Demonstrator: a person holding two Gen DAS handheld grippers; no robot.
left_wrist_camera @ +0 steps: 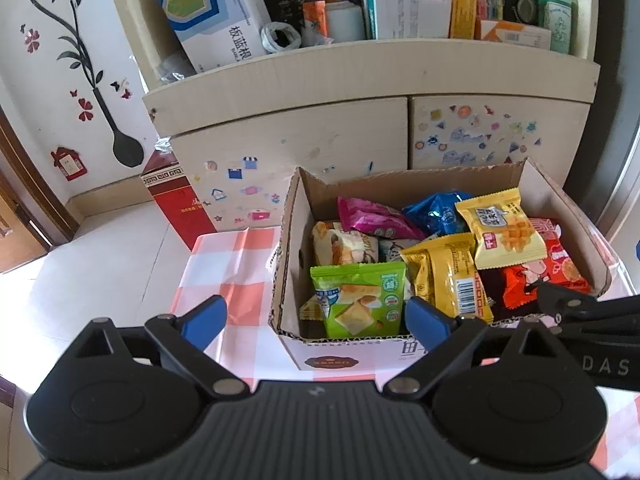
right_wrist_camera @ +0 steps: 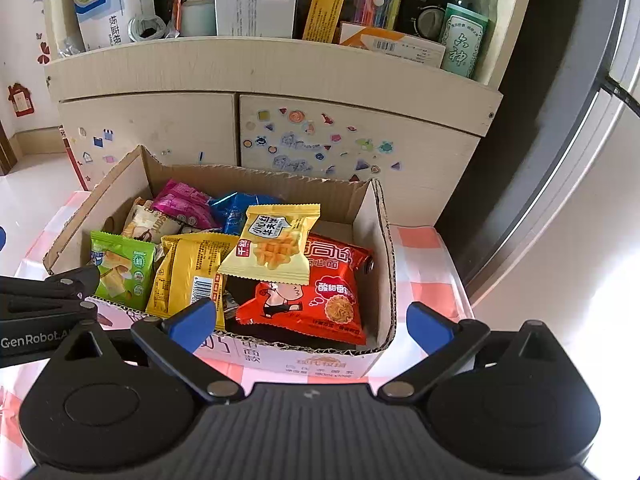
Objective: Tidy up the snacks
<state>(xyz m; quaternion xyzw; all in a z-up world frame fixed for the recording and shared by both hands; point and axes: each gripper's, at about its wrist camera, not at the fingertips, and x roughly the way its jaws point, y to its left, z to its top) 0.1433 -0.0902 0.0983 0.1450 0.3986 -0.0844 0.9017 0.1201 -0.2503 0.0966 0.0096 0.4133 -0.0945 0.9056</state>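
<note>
Corrugated cardboard frames the scene: an open carton [right_wrist_camera: 370,240] stands on a surface covered by an orange-and-white checked cloth [left_wrist_camera: 224,264], packed with loose snack packets. Both tools hover just short of its near wall. The left hand-held gripper [left_wrist_camera: 316,318] is released, blue pads spread wide with nothing between them, lined up at 12 o'clock on a green cracker packet [left_wrist_camera: 358,300] leaning upright against the front wall. The right hand-held gripper [right_wrist_camera: 312,326] is likewise released and empty; ahead of it lies a red noodle packet [right_wrist_camera: 320,300] flat at the carton's near right. A pale yellow waffle packet [right_wrist_camera: 276,244] rests on top of the pile, overlapping the red one, with a darker yellow packet [right_wrist_camera: 188,276] at its 9 o'clock, and a magenta packet [right_wrist_camera: 184,204] and a blue packet [right_wrist_camera: 236,210] toward the far wall. These packets look light, air-puffed and slick, their contents probably brittle, so a gentle pinch on a crimped end seam or exposed corner seems safer than squeezing the middle. The waffle packet, lying uppermost, appears easiest to lift.
</note>
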